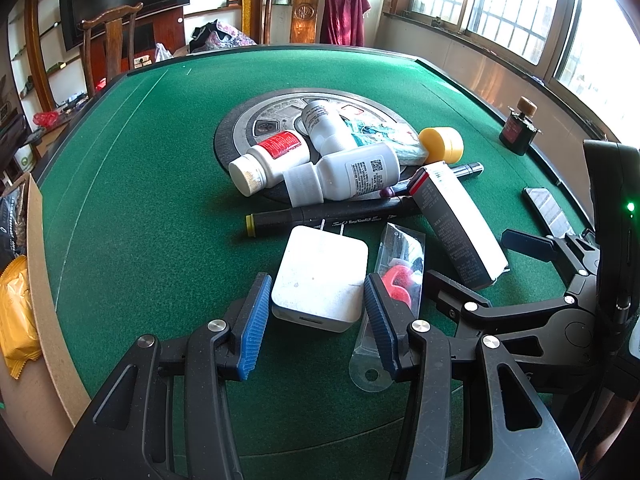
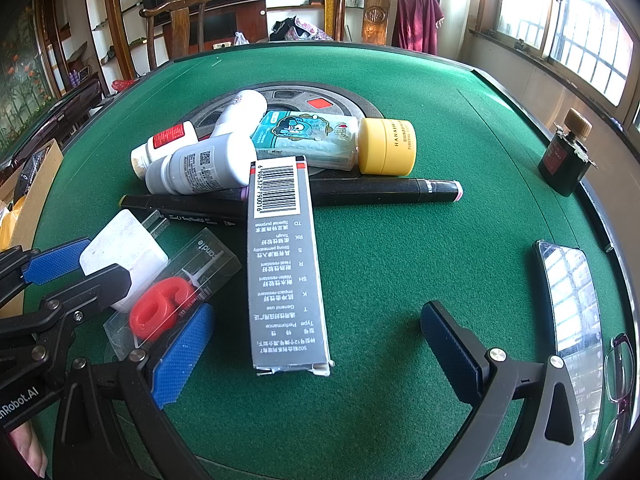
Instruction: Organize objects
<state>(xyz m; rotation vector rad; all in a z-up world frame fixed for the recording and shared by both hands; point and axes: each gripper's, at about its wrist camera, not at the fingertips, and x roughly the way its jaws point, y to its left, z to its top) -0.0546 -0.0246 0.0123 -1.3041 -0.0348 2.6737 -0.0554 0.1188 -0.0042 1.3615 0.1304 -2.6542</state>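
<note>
Green felt worktop [image 1: 132,184], round metal centre plate, clutter heaped on and spilling off that plate. White plastic pill bottles [image 1: 348,172] lying on their sides, stacked against a teal tissue pack [image 2: 308,136] and a squat yellow jar [image 2: 386,146]; likely dumped together, not sorted. Two black marker pens [image 2: 384,192] lying crosswise under a long grey cardboard box with a barcode [image 2: 286,264], pinned by its far end.

Nearest the left gripper [image 1: 314,318]: white square plastic charger block [image 1: 320,280], flat on the felt, prongs pointing away. Fingers parted, one blue pad on each side of the block, a sliver of gap visible on both sides, so not yet squeezing; placed that way, by the look of it, to take the block across its flat sides. Clear plastic packet with a red ring-shaped piece inside [image 2: 160,312] lying just beside, partly under the right-hand finger, at risk of being dragged along.

Right gripper [image 2: 312,344] spread wide, empty, straddling the near end of the grey box without touching it, probably lined up for that box.

Off to the right, apart from the heap: dark ink bottle with a cork stopper [image 2: 564,160], black phone [image 2: 572,312], spectacles [image 2: 620,376] at the edge. Cardboard carton [image 1: 36,248] at the left edge, a likely destination.
</note>
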